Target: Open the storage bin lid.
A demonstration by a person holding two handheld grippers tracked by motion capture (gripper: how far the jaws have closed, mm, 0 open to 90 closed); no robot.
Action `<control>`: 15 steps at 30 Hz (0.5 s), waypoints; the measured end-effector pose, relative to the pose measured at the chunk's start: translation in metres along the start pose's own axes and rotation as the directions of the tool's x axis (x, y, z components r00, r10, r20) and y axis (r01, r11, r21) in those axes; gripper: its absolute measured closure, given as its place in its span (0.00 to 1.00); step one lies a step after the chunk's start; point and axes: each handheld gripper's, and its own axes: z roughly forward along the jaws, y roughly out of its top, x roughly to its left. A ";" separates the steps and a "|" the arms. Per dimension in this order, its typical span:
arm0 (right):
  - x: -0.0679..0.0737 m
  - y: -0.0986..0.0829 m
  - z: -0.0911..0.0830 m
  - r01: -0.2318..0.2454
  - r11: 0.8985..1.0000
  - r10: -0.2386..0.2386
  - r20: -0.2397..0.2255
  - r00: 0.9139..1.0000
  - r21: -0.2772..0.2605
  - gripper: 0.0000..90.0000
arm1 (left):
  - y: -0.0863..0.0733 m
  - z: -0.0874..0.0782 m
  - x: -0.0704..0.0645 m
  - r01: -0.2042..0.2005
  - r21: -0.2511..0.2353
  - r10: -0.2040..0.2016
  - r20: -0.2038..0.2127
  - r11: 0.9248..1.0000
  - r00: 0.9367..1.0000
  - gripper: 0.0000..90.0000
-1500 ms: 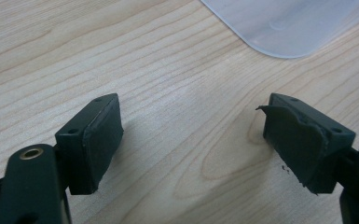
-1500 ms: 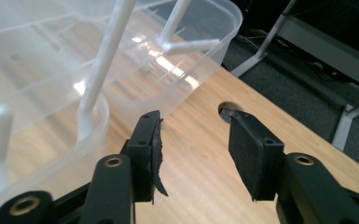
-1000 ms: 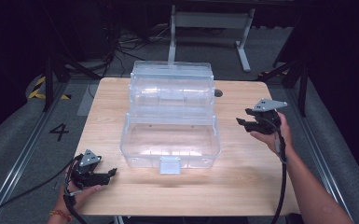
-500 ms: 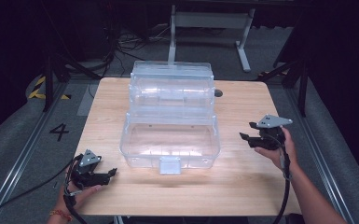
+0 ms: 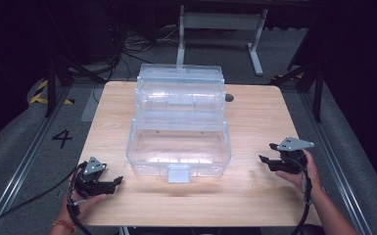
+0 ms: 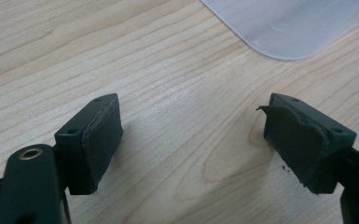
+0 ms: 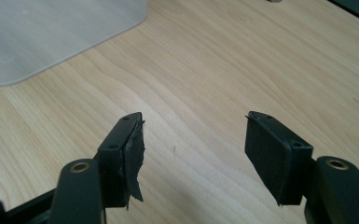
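My left gripper sits low at the near-left part of the wooden table, jaws wide apart, nothing between them. My right gripper rests at the near-right side, jaws also spread, empty. The clear plastic storage box stands mid-table between the two, well apart from both; its latch tab faces me on the front wall. In the left gripper view a rounded corner of the box shows beyond my jaws; in the right gripper view another corner shows at upper left.

Risks, as I judge them: the box is light and slick, so a one-sided push likely slides or spins it on the table. Clear walls make edges hard to read, so I could misjudge reach and bump it. The pad on one left jaw looks torn and ragged, and a right pad is frayed too, so grip on smooth plastic could slip. Pinching the thin latch tab off-centre could pop it loose.
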 end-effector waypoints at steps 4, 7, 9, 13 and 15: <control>-0.001 -0.007 -0.002 -0.009 1.000 0.009 0.011 1.000 0.012 0.40 | 0.000 0.000 0.000 -0.003 0.002 0.003 0.001 1.000 1.000 0.22; -0.002 -0.016 -0.003 -0.042 0.999 0.043 -0.031 0.999 0.016 0.37 | 0.000 0.000 0.000 -0.003 0.002 0.003 0.001 1.000 1.000 0.22; -0.003 -0.018 -0.004 -0.054 0.998 0.054 -0.031 0.998 0.018 0.37 | 0.000 0.000 0.000 -0.002 0.000 0.002 0.000 1.000 1.000 0.22; -0.007 -0.025 -0.007 -0.097 0.995 0.097 -0.044 0.994 0.007 0.37 | 0.001 0.000 0.001 -0.004 0.005 0.004 0.001 1.000 1.000 0.22; -0.007 -0.030 -0.005 -0.095 0.995 0.096 -0.037 0.995 0.027 0.36 | 0.001 0.000 0.001 -0.006 0.005 0.006 0.000 1.000 1.000 0.22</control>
